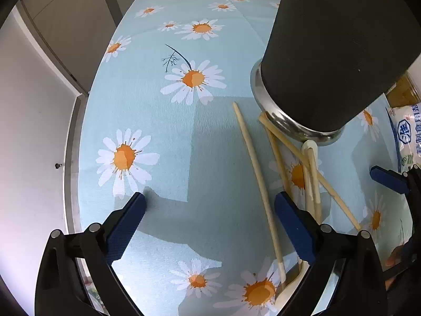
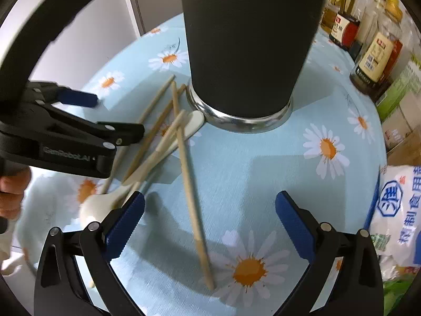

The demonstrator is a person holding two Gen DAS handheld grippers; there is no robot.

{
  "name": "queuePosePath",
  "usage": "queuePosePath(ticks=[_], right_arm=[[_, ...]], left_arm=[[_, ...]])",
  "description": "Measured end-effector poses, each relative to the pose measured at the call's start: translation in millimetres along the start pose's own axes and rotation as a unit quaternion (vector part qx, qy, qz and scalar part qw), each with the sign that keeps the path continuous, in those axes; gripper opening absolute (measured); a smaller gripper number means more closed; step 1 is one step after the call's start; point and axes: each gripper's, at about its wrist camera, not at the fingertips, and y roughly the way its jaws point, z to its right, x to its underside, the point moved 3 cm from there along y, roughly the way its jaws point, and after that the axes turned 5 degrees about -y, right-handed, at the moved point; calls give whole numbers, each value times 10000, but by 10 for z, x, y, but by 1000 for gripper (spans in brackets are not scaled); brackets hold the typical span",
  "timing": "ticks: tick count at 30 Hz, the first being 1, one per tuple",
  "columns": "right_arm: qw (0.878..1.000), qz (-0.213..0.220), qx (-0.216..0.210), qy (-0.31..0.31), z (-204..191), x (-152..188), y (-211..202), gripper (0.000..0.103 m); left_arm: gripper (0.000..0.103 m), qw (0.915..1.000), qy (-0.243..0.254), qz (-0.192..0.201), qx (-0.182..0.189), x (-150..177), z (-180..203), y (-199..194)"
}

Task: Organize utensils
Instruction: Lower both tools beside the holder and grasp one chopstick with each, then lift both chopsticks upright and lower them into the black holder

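A tall black holder [image 1: 334, 50] with a steel base [image 2: 244, 118] stands on the daisy tablecloth. Several wooden chopsticks [image 1: 259, 181] and cream spoons [image 2: 105, 205] lie crossed in front of it. In the right wrist view one chopstick [image 2: 190, 187] lies between my fingers, and a cream spoon handle [image 2: 194, 122] touches the holder's base. My left gripper [image 1: 210, 226] is open and empty, just left of the pile, with one chopstick by its right finger. My right gripper [image 2: 210, 226] is open and empty, low over the pile. The left gripper [image 2: 79, 121] shows at the left of the right wrist view.
Sauce and oil bottles [image 2: 373, 55] stand at the table's right back. A white salt bag [image 2: 397, 216] lies at the right, also in the left wrist view [image 1: 406, 131]. The table edge [image 1: 73, 158] runs along the left, with a white cabinet beyond.
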Motion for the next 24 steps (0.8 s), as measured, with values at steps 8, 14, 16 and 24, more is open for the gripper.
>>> queuePosePath(ticks=[8,14,16,24], right_arm=[[9996,133,252,-38,126,-7,-146,93],[9991,-47,118,-401,13,-12,-79,7],[9992,37,-88,-394,-29,11,-129,7],[9976,285,-602,-167,-40,161,-469,6]], left_arm=[[85,9999,-50,121,-11,90,-46,-52],[10,9995,-245,168,-86,256,-184,-238],[7,9991,-397,99,106,316,-323,-292],[4,9934,-892,-132,707,496,-616,-371]])
